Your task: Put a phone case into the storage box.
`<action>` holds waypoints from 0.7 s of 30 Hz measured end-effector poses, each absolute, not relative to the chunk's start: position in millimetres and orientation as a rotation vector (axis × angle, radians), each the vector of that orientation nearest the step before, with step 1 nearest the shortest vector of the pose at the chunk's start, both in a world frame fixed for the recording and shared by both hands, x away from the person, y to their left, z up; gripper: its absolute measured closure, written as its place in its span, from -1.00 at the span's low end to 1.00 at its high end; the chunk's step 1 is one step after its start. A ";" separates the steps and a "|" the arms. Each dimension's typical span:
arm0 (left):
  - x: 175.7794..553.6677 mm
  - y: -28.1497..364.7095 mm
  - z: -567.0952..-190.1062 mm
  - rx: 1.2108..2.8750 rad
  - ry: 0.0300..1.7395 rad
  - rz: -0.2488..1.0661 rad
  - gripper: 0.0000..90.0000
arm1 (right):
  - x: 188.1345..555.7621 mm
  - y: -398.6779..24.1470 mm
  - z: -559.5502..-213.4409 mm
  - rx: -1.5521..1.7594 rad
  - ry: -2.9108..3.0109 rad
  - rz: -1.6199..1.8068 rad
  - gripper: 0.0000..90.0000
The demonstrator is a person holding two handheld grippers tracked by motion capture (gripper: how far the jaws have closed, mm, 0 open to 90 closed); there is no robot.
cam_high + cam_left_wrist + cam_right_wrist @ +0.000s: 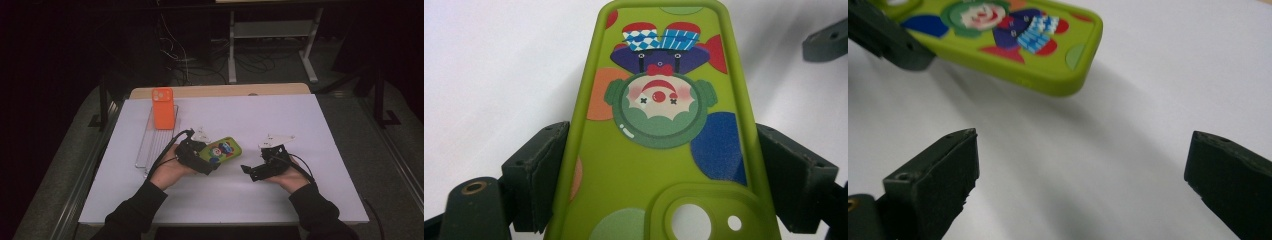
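While the left gripper (212, 162) holds the green phone case (225, 150) by its two long sides, its fingers (536, 172) press on the camera-hole end. The case sticks out long and slanted toward the far right, a bit above the white tabletop (300, 115). On the other side, the right gripper (246, 169) is low, with its fingers (935, 182) spread wide and nothing between them. The free end of the case lies just up and left of them, so this hand is nearest that end. All around it is bare room. An orange phone case (163, 108) stands on a wire rack (150, 145) far off at the back left.
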State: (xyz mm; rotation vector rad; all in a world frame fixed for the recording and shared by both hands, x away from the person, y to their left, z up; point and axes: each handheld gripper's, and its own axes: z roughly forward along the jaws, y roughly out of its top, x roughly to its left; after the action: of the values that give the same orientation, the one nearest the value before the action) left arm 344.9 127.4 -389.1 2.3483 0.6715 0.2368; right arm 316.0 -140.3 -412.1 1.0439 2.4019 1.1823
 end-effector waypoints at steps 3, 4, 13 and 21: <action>346.2 130.2 -387.5 2.328 0.686 0.225 -0.67 | 314.6 -138.0 -413.3 1.006 2.389 1.154 -0.99; 346.3 130.5 -387.3 2.324 0.696 0.218 -0.67 | 314.0 -137.1 -413.2 0.981 2.384 1.137 -0.99; 347.7 131.3 -388.1 2.316 0.706 0.197 -0.66 | 303.3 -128.0 -409.3 0.705 2.279 0.964 -0.99; 348.4 130.9 -388.5 2.333 0.677 0.198 -0.66 | 296.1 -122.4 -411.7 0.449 2.182 0.791 -0.99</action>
State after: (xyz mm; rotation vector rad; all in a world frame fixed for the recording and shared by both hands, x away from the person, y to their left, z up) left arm 348.4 130.9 -388.5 2.3325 0.6770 0.1977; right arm 296.1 -122.4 -411.7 0.4489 2.1823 0.7905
